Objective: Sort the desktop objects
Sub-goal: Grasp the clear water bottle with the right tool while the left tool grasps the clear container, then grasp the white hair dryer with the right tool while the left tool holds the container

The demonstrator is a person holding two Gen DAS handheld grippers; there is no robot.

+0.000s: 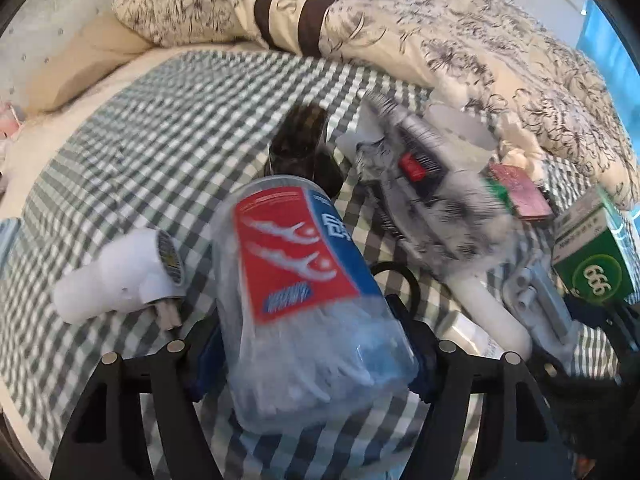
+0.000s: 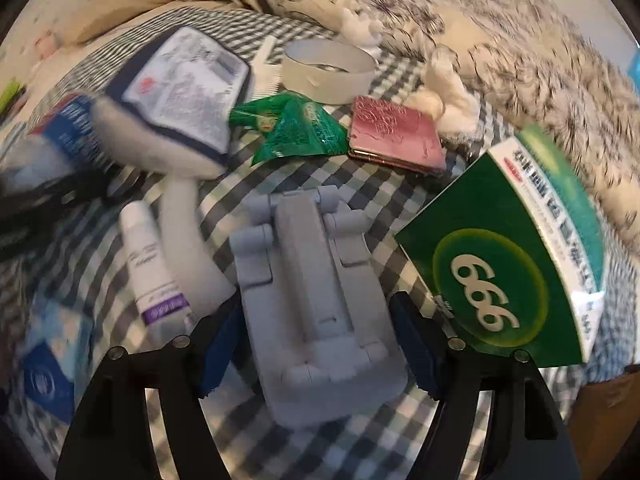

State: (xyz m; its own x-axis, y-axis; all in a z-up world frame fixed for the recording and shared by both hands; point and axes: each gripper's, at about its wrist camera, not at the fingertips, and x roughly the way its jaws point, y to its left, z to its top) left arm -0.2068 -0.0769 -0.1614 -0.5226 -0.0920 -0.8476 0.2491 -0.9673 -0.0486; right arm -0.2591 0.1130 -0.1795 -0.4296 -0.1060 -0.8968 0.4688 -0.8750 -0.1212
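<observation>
My left gripper point(image 1: 314, 360) is shut on a clear plastic jar point(image 1: 304, 280) with a red and blue label and white sticks inside. The jar is tilted and held above the checked cloth point(image 1: 140, 140). In the right wrist view my right gripper point(image 2: 318, 344) is shut on a grey folding stand point(image 2: 316, 304), with a blue pad pressed to each side. The same stand point(image 1: 536, 300) shows at the right of the left wrist view, with the dark right gripper below it. Both views are blurred by motion.
A white hair dryer point(image 1: 120, 280) and a dark case point(image 1: 300, 140) lie left of the pile. A green box point(image 2: 500, 272), pink wallet point(image 2: 396, 136), green packet point(image 2: 292, 128), white tape roll point(image 2: 328, 68), white tube point(image 2: 152, 272) and white hairbrush point(image 2: 180, 184) crowd the stand. A patterned quilt point(image 1: 460, 40) lies behind.
</observation>
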